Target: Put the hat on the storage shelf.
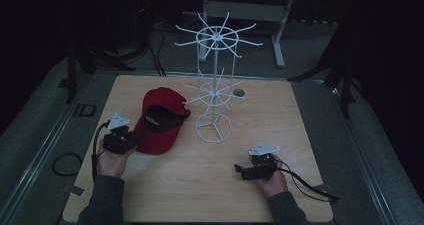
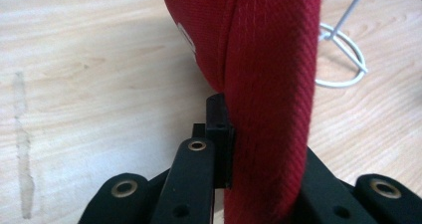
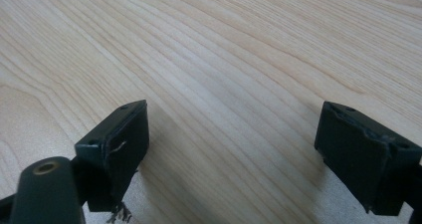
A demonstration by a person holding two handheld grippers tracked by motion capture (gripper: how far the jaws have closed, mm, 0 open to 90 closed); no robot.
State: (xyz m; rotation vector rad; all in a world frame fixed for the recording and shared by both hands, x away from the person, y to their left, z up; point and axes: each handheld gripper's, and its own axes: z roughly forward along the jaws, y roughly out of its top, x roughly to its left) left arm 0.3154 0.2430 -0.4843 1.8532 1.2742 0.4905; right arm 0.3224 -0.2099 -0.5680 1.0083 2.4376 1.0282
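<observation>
**Cap pinched at its brim, rack lies up and to the right**

Wooden table [image 1: 200,185]: white wire rack [image 1: 214,80] stands mid-table, its hooks above and right of the red cap [image 1: 160,122]. Cap sits left of the rack base, brim edge toward the left gripper [image 1: 125,137], which is clamped on that brim [image 2: 268,109]. Right gripper [image 1: 239,170] is well apart, jaws spread, holding nothing, low over bare wood. Left hand is nearer; likely move is lift rightward to a hook.

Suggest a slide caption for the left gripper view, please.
Left gripper clamped on the red cap's brim above the wooden table.
</observation>
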